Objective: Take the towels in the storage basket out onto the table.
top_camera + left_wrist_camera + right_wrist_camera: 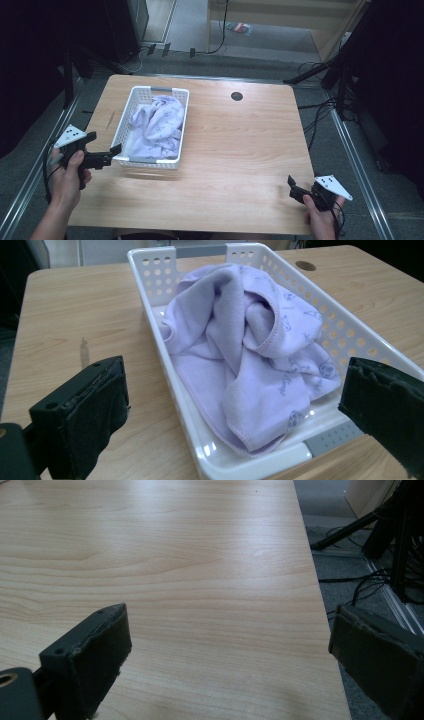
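Note:
A white perforated basket [128, 116] [150, 270] stands on the left half of the wooden table [240, 145]. A crumpled lilac cloth [157, 125] [240, 355] with a faint print lies inside it. My left gripper [106, 148] [235, 412] is open at the basket's near left corner, its jaws standing on either side of the near end wall with nothing held. My right gripper [294, 187] [227, 657] is open over the table's near right corner, with bare wood between its jaws.
A dark round cable hole [237, 96] [305, 265] sits near the table's far edge. The table's right edge [320, 595] runs close beside the right gripper. Cables and stand legs [325, 75] [385, 545] lie on the floor beyond it.

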